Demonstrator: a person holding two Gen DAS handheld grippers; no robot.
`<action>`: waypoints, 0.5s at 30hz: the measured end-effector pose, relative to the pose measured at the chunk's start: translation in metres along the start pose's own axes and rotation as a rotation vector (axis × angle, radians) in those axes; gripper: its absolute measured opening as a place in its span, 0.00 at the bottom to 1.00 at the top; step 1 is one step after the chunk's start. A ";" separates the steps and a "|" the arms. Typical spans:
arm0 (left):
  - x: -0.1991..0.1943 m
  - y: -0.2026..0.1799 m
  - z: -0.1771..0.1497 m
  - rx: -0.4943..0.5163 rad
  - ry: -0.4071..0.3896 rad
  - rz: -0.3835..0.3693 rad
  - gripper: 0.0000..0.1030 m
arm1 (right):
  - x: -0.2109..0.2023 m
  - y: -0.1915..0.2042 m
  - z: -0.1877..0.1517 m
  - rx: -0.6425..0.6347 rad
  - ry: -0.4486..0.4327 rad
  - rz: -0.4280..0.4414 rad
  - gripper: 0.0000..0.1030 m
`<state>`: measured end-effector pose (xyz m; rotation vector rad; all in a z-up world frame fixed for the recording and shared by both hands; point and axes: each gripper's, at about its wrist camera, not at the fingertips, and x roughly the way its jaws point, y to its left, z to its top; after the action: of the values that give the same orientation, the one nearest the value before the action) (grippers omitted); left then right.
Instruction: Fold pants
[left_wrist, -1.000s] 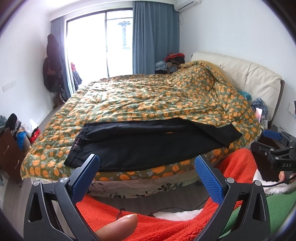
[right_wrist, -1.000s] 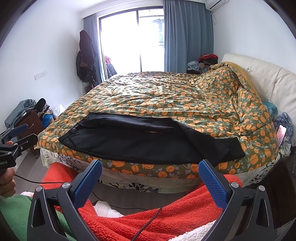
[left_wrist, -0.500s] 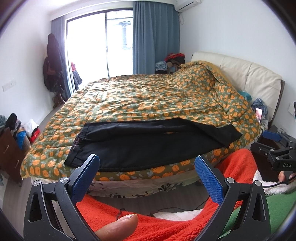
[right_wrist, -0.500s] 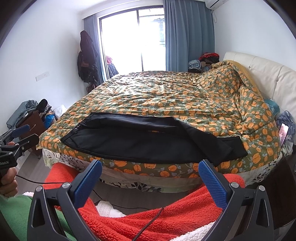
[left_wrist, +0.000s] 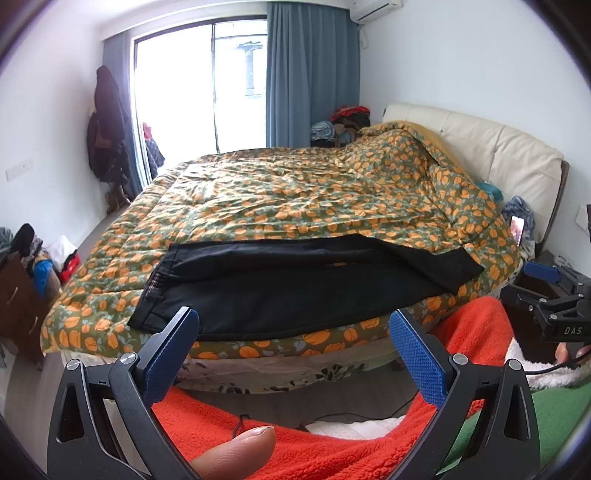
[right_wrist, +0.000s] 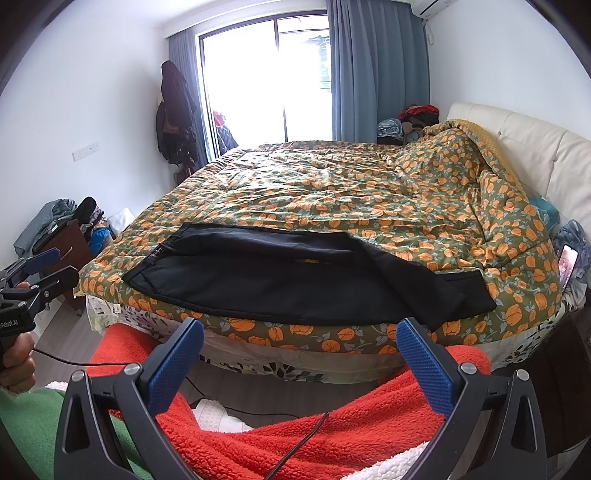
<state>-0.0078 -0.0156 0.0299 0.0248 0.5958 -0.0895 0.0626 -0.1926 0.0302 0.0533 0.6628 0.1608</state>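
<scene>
Both tools, left tool and right tool, gape wide before pants on quilted bed.

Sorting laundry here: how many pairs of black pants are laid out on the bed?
1. The black pants lie flat along the near edge of the orange-patterned quilt, waistband to the left. More could be hidden in the far clothes pile.

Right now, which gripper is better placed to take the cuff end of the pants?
The right gripper, I judge. Both grippers are open and off the bed. The pants lie with the waistband to the left and the cuffs to the right, so the left gripper suits the waistband.
</scene>
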 end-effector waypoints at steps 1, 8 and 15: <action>0.000 0.000 0.000 0.000 0.000 0.000 1.00 | 0.000 0.000 0.000 -0.001 0.000 0.000 1.00; 0.000 0.000 0.001 -0.001 0.000 -0.001 1.00 | 0.001 0.001 0.000 0.000 0.002 0.000 1.00; 0.000 0.001 0.000 0.000 -0.002 -0.002 1.00 | 0.001 0.001 0.000 -0.001 0.001 0.000 1.00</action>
<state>-0.0075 -0.0149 0.0300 0.0244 0.5934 -0.0911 0.0629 -0.1919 0.0298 0.0517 0.6635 0.1609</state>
